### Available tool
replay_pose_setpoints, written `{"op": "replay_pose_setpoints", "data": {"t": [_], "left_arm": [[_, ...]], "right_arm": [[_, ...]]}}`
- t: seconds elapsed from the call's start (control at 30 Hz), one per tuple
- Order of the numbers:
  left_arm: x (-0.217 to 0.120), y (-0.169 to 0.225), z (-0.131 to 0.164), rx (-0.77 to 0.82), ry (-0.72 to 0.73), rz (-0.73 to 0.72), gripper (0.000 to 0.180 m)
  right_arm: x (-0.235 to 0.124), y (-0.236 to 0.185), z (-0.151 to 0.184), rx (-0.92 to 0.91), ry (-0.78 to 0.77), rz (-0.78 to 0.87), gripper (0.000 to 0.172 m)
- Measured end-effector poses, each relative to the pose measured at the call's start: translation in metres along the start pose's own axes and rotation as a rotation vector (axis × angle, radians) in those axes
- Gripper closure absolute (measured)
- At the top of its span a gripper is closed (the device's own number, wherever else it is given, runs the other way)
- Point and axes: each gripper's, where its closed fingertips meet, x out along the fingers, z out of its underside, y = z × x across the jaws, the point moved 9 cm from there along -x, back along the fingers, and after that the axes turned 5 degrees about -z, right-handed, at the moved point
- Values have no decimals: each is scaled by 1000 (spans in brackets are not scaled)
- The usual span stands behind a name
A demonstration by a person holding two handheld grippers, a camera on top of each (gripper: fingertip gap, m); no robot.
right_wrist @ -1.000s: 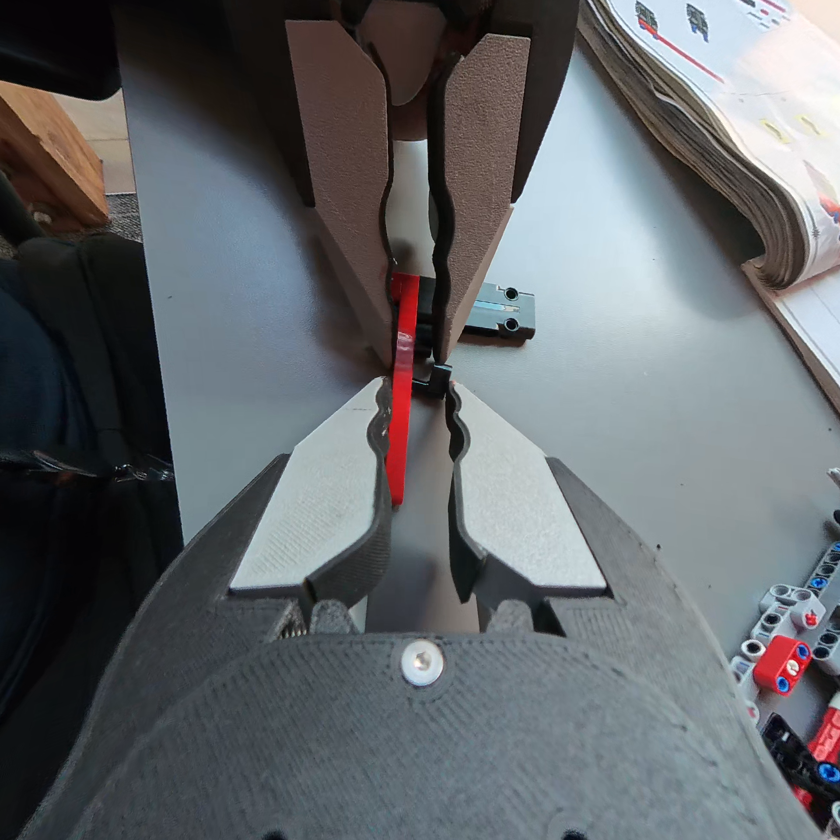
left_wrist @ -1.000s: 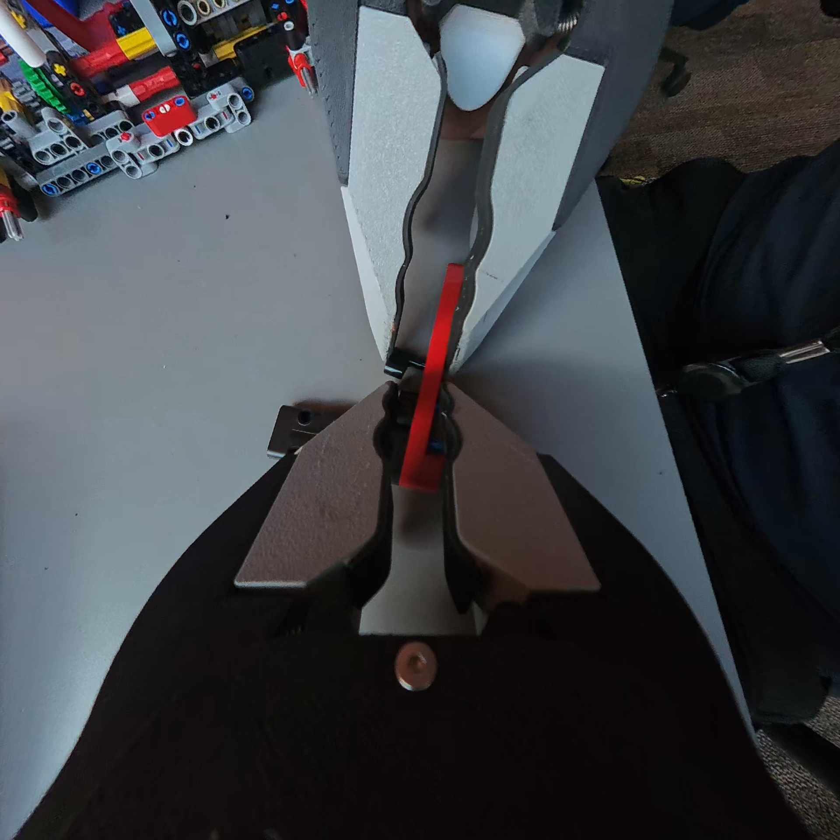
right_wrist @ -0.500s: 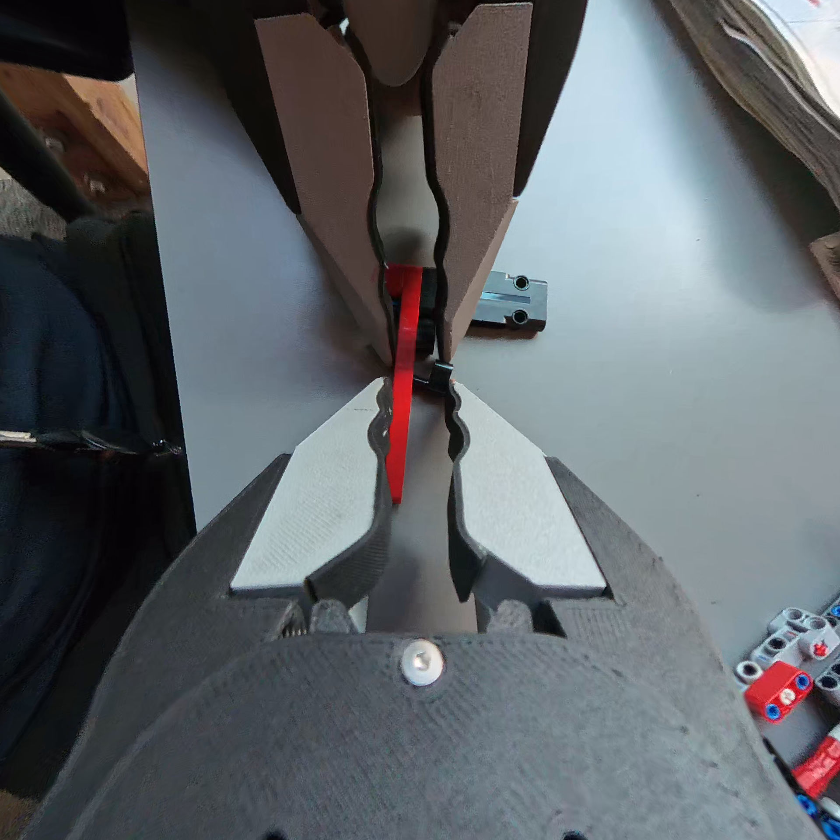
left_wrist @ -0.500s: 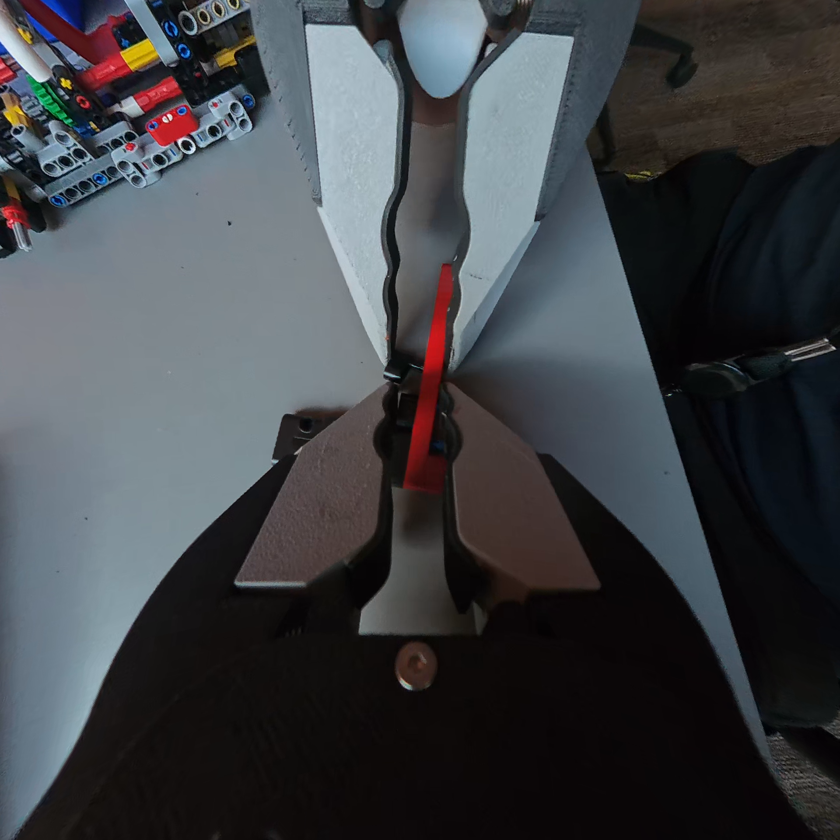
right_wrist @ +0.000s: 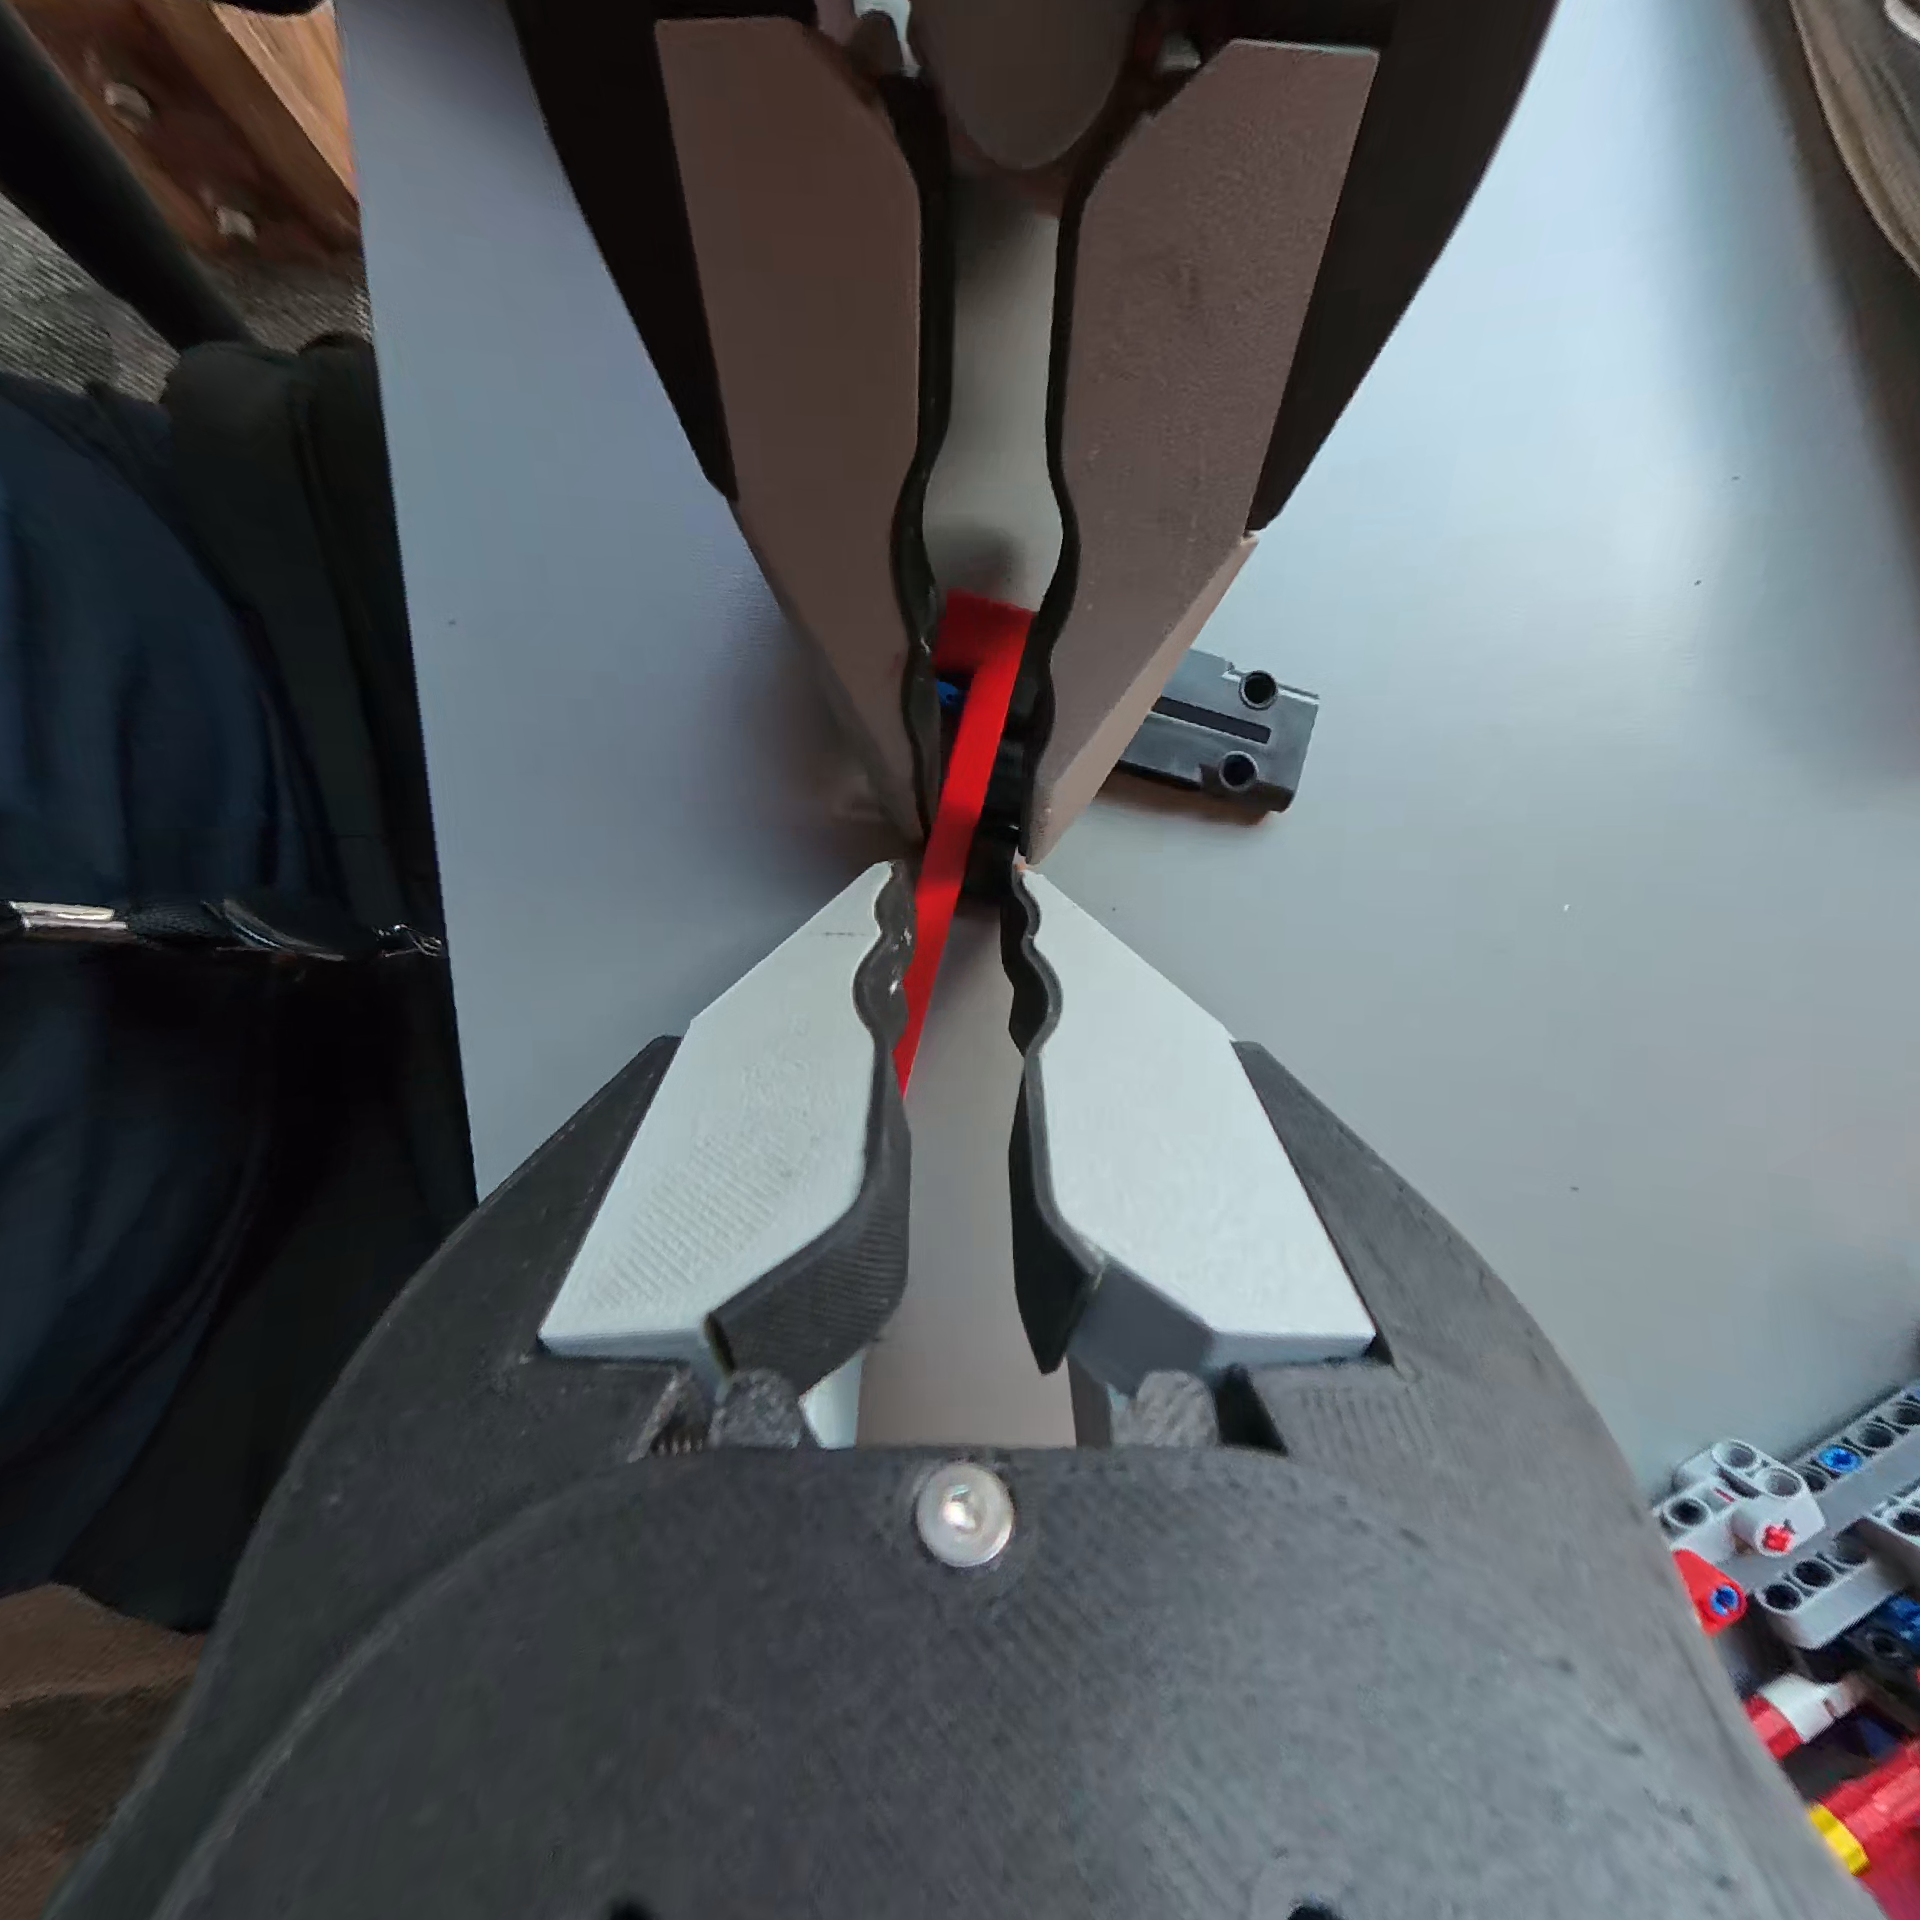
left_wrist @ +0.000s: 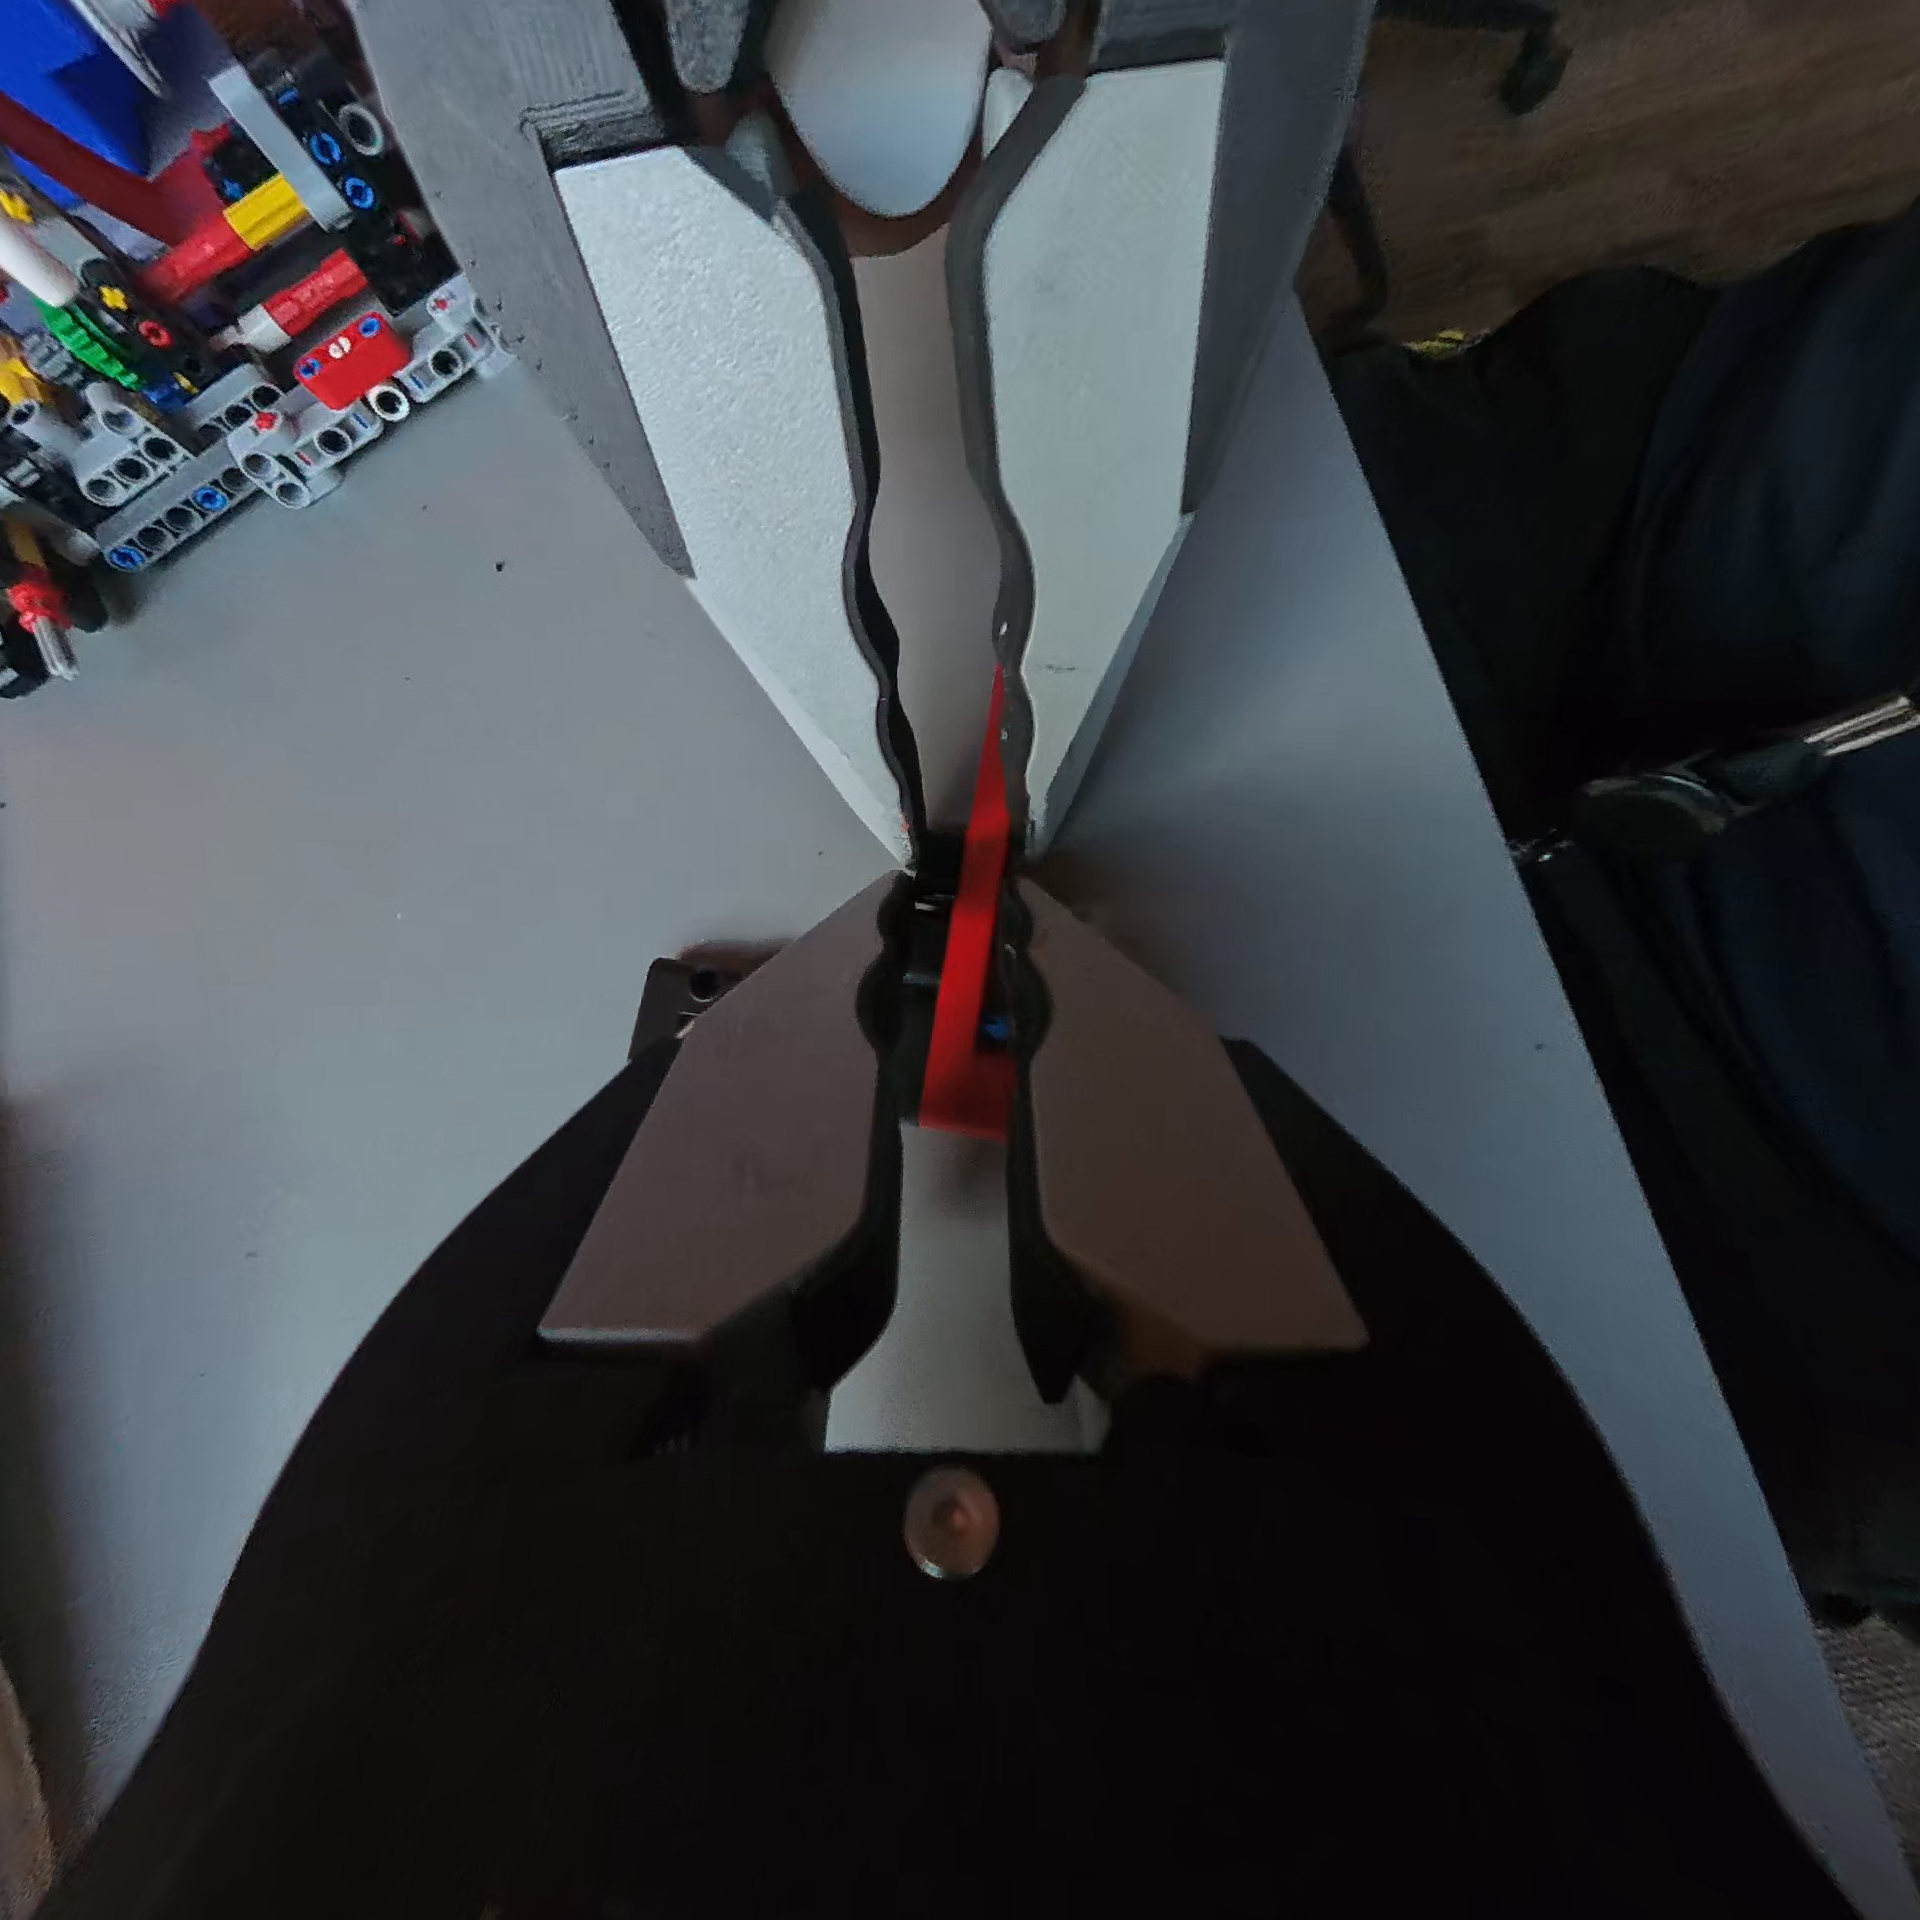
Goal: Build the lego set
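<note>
My two grippers meet tip to tip above the grey table (left_wrist: 416, 831). My left gripper (left_wrist: 958, 904), with brown fingers, is shut on a thin red building-set strip (left_wrist: 971, 997) that has a black part (left_wrist: 920, 935) and a blue pin on its sides. My right gripper (right_wrist: 961, 883), with white fingers, is shut on the strip's other end (right_wrist: 940, 914): the strip lies along one pad and the black part (right_wrist: 1000, 852) sits at the other fingertip. Each gripper also shows in the other's view, the right one (left_wrist: 966, 831) and the left one (right_wrist: 971, 821).
A dark flat piece with round holes (right_wrist: 1216, 743) lies on the table under the left fingers and also shows in the left wrist view (left_wrist: 675, 987). Piles of coloured building parts (left_wrist: 208, 364) (right_wrist: 1808, 1538) lie farther off. A person's dark clothing (left_wrist: 1714, 727) runs along the table's edge.
Both pairs of fingers have drawn closer together. The right gripper's pads have closed in on the red strip and the black part at its tips. The strip now sits more slanted.
</note>
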Motion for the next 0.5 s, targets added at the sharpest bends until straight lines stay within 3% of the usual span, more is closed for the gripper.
{"op": "replay_pose_setpoints", "data": {"t": [0.33,0.4,0.5], "left_arm": [[0,0,1,-50,18,-5,167],[-2,4,0,-32,-2,-15,154],[-8,5,1,-45,-10,-26,154]], "right_arm": [[0,4,7,111,102,-43,157],[1,4,7,116,134,-23,157],[2,0,9,67,159,25,157]]}}
